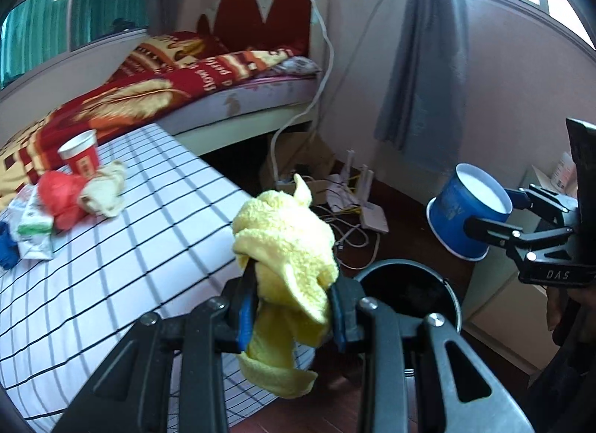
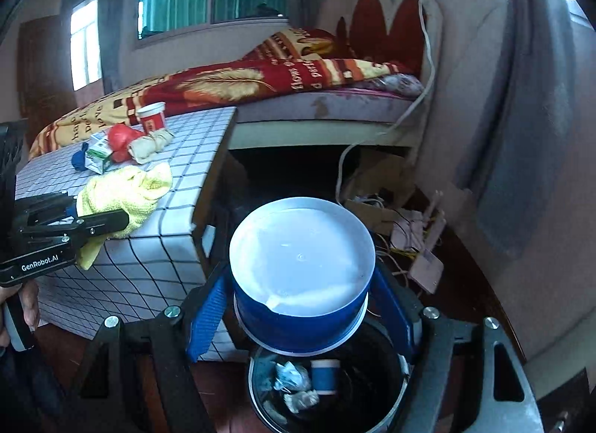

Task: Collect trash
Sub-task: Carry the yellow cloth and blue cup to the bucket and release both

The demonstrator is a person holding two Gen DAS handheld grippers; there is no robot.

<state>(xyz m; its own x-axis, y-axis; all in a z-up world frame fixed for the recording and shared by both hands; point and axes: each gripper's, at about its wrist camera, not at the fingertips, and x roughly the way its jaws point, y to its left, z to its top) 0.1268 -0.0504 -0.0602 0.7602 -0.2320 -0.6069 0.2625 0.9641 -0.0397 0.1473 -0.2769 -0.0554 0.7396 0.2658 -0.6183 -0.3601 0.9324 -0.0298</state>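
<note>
My left gripper (image 1: 292,306) is shut on a yellow cloth (image 1: 287,243), held at the table's edge beside the black trash bin (image 1: 443,284); both show in the right wrist view too, gripper (image 2: 93,224) and cloth (image 2: 123,190). My right gripper (image 2: 301,306) is shut on an upside-down blue paper bowl (image 2: 301,276), held right over the bin (image 2: 395,395), which holds crumpled paper and a small blue cup. In the left wrist view the bowl (image 1: 465,217) and right gripper (image 1: 495,217) hang above and right of the bin.
The grid-patterned table (image 1: 111,246) carries a red paper cup (image 1: 80,157), a red wad (image 1: 59,198), a cream cloth (image 1: 104,190), a green-white carton (image 1: 33,220) and a blue scrap (image 1: 7,250). A bed (image 1: 186,82) stands behind. Routers and cables (image 1: 354,205) lie on the floor.
</note>
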